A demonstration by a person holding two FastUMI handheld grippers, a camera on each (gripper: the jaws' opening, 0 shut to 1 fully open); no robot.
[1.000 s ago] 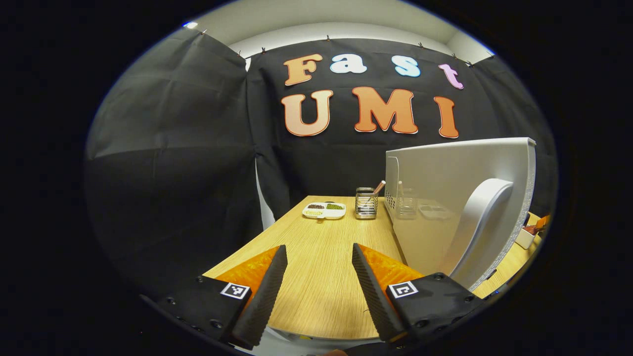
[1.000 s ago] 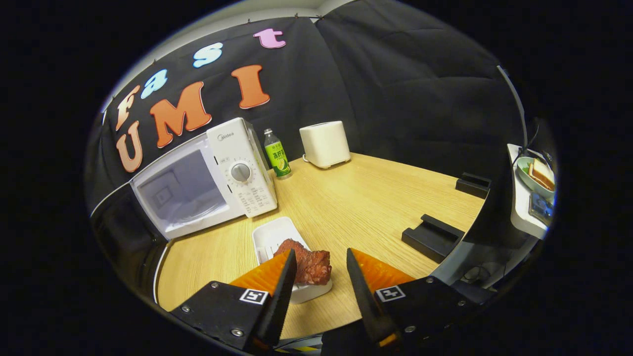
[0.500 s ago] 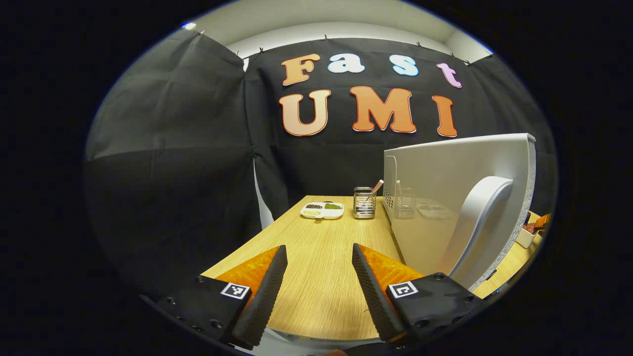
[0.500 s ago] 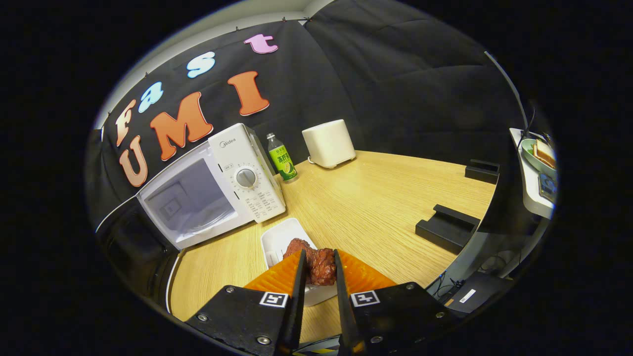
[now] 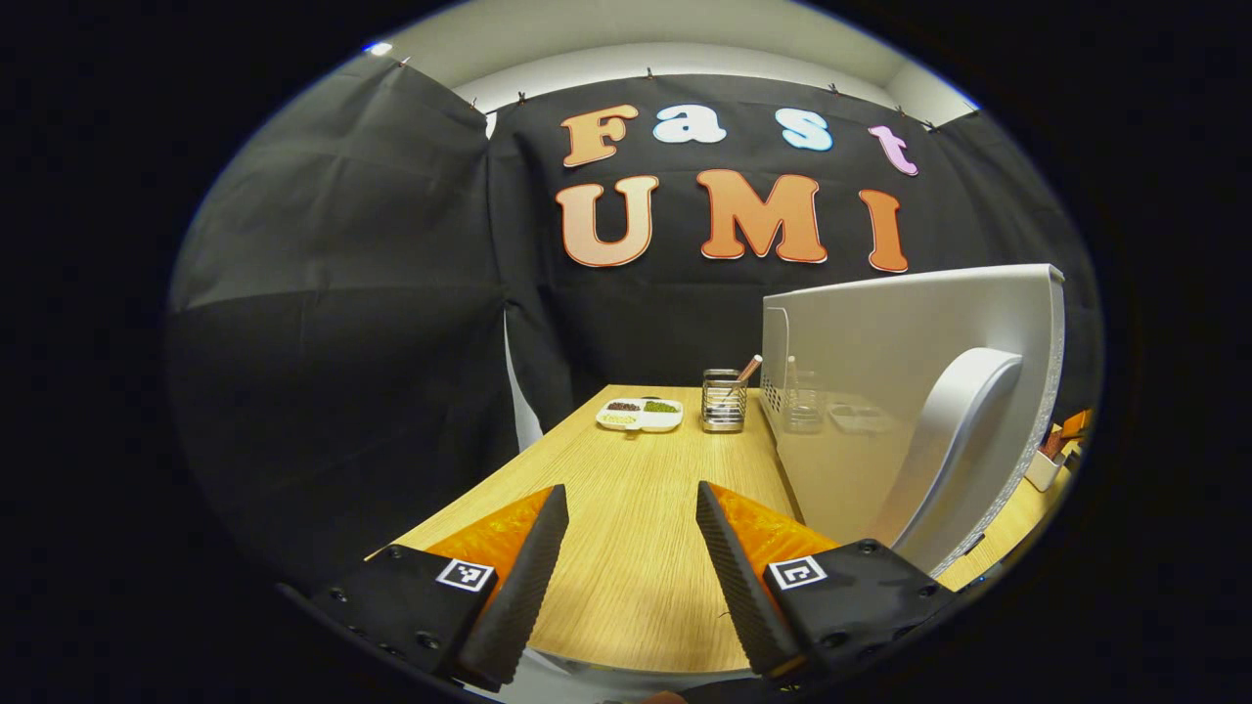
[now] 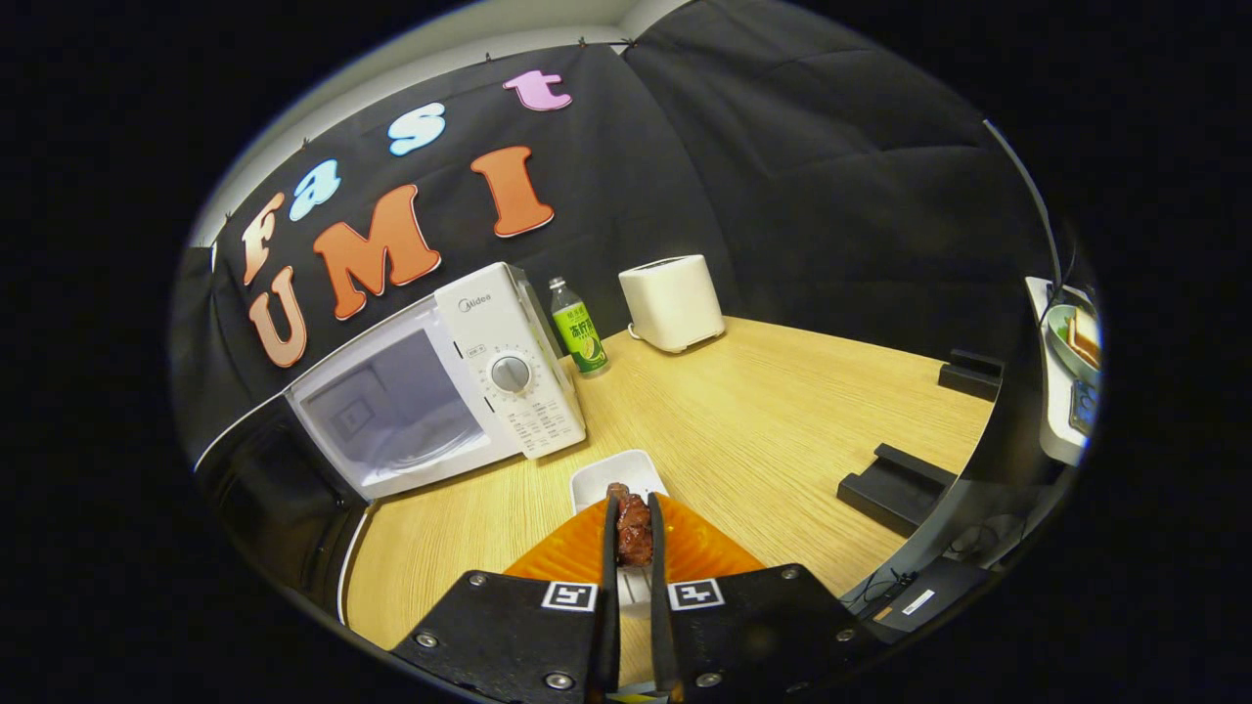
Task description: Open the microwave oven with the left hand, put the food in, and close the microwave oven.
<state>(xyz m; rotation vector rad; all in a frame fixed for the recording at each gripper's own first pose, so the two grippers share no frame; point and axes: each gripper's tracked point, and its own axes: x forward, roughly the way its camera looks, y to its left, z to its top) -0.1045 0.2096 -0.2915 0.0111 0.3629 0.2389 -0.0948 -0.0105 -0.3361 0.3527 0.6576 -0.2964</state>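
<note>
The white microwave (image 6: 509, 362) stands open, its empty cavity (image 6: 391, 411) facing me in the right gripper view. Its door (image 5: 861, 391) is swung out, and the outer face with the curved handle (image 5: 954, 450) sits right of my left gripper (image 5: 630, 489), which is open over the table with nothing between its fingers. A reddish-brown piece of meat (image 6: 633, 523) is pinched between both fingers of my right gripper (image 6: 633, 501), just above a small white tray (image 6: 626, 467) in front of the microwave.
A green-labelled bottle (image 6: 579, 328) and a white box-shaped appliance (image 6: 675, 301) stand right of the microwave. Two black blocks (image 6: 895, 479) lie near the table's right edge. A divided plate (image 5: 641, 414) and a metal holder (image 5: 724, 401) sit at the far end.
My right gripper has gone from open around the meat to shut on it, and it has drawn back a little. The left gripper has hardly moved.
</note>
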